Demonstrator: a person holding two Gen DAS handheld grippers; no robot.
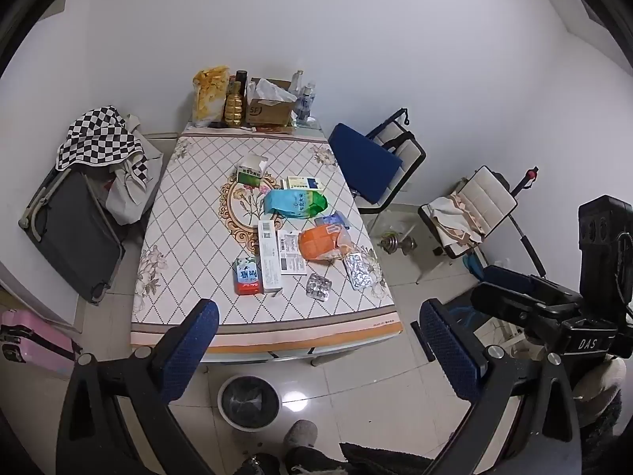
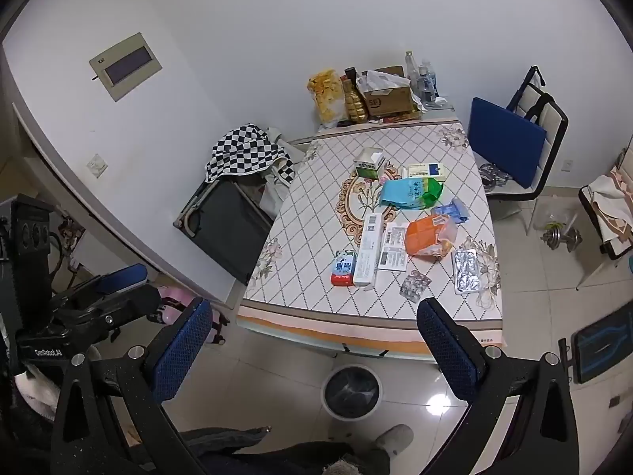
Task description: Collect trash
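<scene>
Left hand-held gripper [image 1: 316,352]: jaws spread wide, nothing between them, held short of the desk's near edge.
Right hand-held gripper [image 2: 312,350]: jaws spread wide, empty, likewise short of the desk.
Trash bin [image 1: 249,401]: on the floor just before the desk, dark liner; contents cannot be told.
Desk [image 1: 190,237]: carries all the loose trash.
Trash remaining: orange wrapper [image 1: 320,243], blue-green bag [image 1: 294,204], red-blue packet [image 1: 248,277], long white box [image 1: 270,261], two foil blister packs [image 1: 358,277], green-white box [image 1: 250,172].
Progress: judged at the start; no item gripped, the whole desk left to clear.
</scene>
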